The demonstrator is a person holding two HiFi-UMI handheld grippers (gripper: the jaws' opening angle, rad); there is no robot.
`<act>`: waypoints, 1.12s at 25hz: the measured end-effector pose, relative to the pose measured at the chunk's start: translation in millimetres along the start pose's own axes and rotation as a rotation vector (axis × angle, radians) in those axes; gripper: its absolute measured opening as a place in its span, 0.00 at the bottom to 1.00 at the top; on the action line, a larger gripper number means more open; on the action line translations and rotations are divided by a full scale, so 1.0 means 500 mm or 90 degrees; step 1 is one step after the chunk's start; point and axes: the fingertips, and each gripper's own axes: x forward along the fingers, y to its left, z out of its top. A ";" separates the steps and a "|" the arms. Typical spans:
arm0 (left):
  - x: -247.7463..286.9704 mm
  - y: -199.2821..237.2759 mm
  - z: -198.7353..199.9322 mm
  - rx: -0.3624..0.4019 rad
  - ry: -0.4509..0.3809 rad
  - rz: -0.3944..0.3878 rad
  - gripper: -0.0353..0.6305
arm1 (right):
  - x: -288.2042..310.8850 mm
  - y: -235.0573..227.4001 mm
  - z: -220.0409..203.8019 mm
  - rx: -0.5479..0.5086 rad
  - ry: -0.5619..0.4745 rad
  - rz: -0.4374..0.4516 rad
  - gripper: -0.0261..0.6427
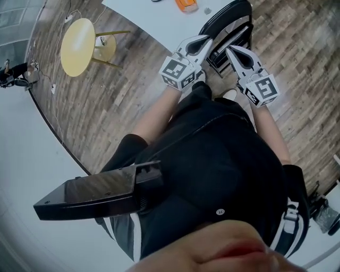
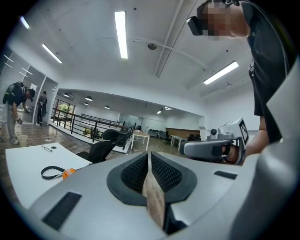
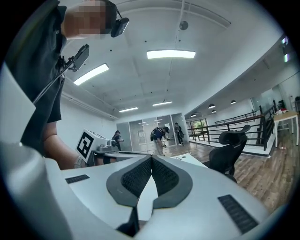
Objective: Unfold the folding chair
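Both grippers are held side by side in front of the person's body, pointing level. My left gripper (image 1: 206, 38) (image 2: 149, 157) is shut, its ribbed pads pressed together with nothing between them. My right gripper (image 1: 229, 49) (image 3: 152, 159) is likewise shut and empty. Just ahead of the two tips in the head view stands a black chair (image 1: 229, 25) with pale bars; its shape is unclear from above. A black office chair shows in the left gripper view (image 2: 101, 149) and in the right gripper view (image 3: 230, 151), some way off from the jaws.
A white table (image 1: 159, 21) (image 2: 23, 166) carries an orange item (image 1: 187, 4) (image 2: 68, 172) with a black strap. A round yellow table (image 1: 78, 47) stands on the wooden floor at left. People work in the background (image 2: 16, 112) (image 3: 159, 136). Black railings (image 2: 79, 126) run behind.
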 end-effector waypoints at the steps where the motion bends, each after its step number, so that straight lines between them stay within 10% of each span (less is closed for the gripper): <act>1: 0.011 0.021 -0.010 0.001 0.008 -0.002 0.06 | 0.008 -0.008 0.000 0.001 0.002 -0.009 0.05; 14: 0.182 0.220 -0.258 -0.012 0.211 -0.064 0.46 | 0.064 -0.091 -0.015 0.028 0.032 -0.126 0.05; 28: 0.247 0.255 -0.404 -0.111 0.373 -0.126 0.47 | 0.035 -0.103 -0.029 0.042 0.026 -0.233 0.05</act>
